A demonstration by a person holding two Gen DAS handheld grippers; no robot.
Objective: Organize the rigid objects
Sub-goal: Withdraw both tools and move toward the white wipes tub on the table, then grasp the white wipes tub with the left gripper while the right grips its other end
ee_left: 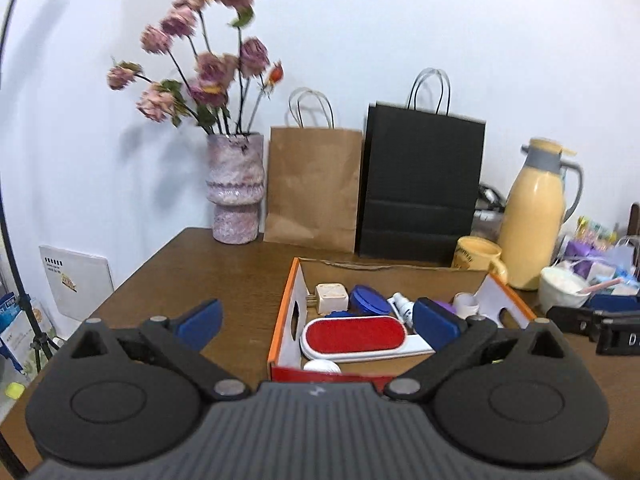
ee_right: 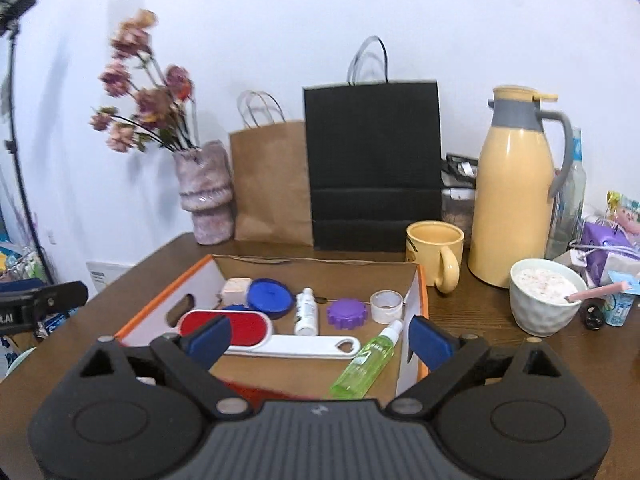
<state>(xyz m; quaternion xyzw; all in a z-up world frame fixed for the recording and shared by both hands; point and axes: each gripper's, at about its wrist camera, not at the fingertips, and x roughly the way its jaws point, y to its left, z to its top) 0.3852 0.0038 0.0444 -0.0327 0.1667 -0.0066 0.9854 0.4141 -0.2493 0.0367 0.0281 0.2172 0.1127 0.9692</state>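
Right wrist view: one box (ee_right: 416, 292), two bottles, one brush (ee_right: 256, 330)
Claws: left gripper (ee_left: 320, 322) and right gripper (ee_right: 320, 338) wide open, empty
Around: two bags, one jug (ee_right: 516, 188), one mug (ee_right: 436, 250)

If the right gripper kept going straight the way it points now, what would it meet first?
Probably the green spray bottle lying in the cardboard box; it sits between the open right gripper pads' line, though depth is hard to judge.

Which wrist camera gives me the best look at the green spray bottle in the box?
The right wrist view: the green spray bottle lies in full sight, on its side near the box wall, between the open right gripper's fingers. The left wrist view doesn't show it; the left gripper's finger covers that corner.
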